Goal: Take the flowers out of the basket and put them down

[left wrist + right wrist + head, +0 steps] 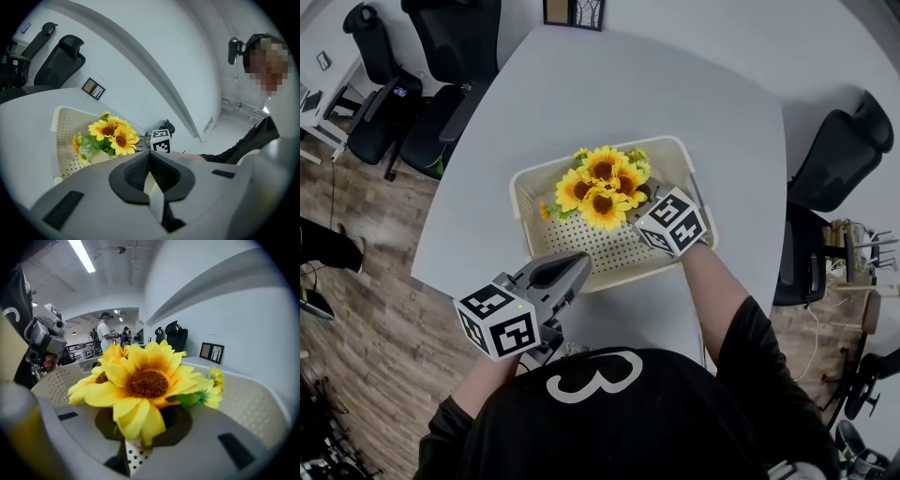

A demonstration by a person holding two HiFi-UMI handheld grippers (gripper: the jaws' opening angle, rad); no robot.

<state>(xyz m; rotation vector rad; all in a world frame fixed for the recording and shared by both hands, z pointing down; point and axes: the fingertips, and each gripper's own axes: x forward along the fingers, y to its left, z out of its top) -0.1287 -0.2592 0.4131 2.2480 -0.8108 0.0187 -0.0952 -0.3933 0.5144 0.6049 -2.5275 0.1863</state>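
We count one counter (581, 103), one basket (525, 183) on it, four sunflowers (602, 187), and two hand-held grippers (572, 270) (649, 211).

On your black shirt (675, 431), at the bottom centre of the head view, there is a big white figure (592, 377) that reads as 3. The left cube (499, 323) and the right cube (673, 223) carry black-and-white square markers. These are patterns only, not letters or numbers. In the left gripper view, a small plate (24, 28) on the wall in the upper left is too small to read. You can read no other text.
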